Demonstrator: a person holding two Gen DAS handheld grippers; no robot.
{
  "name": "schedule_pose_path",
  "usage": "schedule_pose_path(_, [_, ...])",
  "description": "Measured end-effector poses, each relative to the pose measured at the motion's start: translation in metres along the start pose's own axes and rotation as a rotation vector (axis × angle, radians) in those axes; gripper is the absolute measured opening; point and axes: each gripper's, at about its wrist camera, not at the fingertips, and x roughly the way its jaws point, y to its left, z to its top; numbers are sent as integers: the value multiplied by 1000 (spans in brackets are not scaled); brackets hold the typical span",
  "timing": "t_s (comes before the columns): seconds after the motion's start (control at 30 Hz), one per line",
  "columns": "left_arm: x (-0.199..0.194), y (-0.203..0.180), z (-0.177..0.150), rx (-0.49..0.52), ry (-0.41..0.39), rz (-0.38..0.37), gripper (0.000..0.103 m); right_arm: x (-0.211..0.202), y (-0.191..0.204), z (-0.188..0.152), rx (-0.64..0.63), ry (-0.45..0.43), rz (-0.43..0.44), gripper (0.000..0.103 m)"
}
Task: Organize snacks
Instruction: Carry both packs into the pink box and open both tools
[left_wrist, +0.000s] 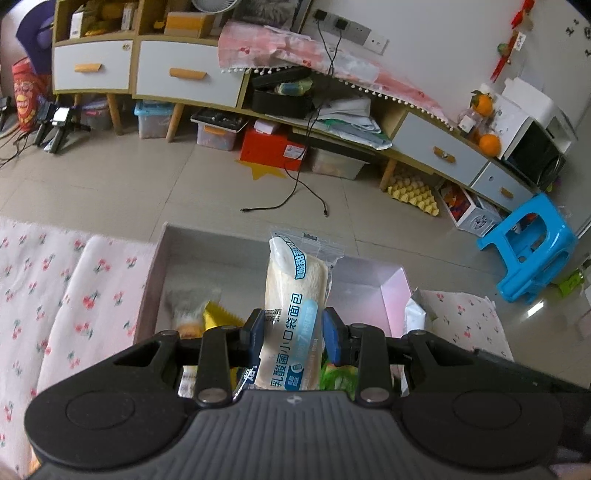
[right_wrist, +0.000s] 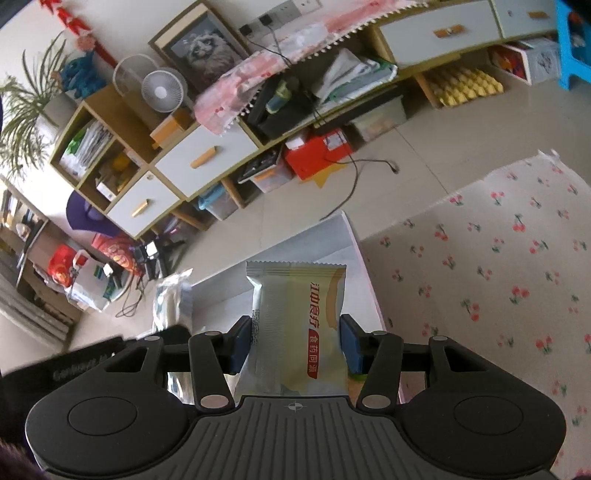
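Snacks were being gathered at a pink box (left_wrist: 373, 280) that stood on a tabletop (left_wrist: 48, 280) covered in a cherry-print cloth, with the tiled floor (left_wrist: 155, 181) and a long low cabinet (left_wrist: 184, 74) beyond it. The box was open at the top; inside, near its left wall, lay a yellow packet (left_wrist: 218, 317) and a blurred pale one beside it. A white pouch (left_wrist: 415, 314) rested at the box's right edge. The left hand-held gripper (left_wrist: 294, 334) was clenched on a bread roll packet (left_wrist: 291, 306), which stood upright between its blue pads above the box interior. The right hand-held gripper (right_wrist: 295, 343) was likewise clenched on a pale green biscuit packet (right_wrist: 299, 321), held upright over the box's near wall (right_wrist: 317, 240), with the cloth-covered tabletop to its right.
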Motion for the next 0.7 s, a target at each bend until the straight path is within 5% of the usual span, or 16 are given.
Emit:
schedule_pose_path(0.6, [28, 2, 10, -31, 5, 35, 36, 17, -7, 6, 36, -26, 62, 53])
schedule_pose_path(0.7, [28, 1, 11, -14, 5, 42, 40, 16, -11, 7, 65, -24, 61, 64])
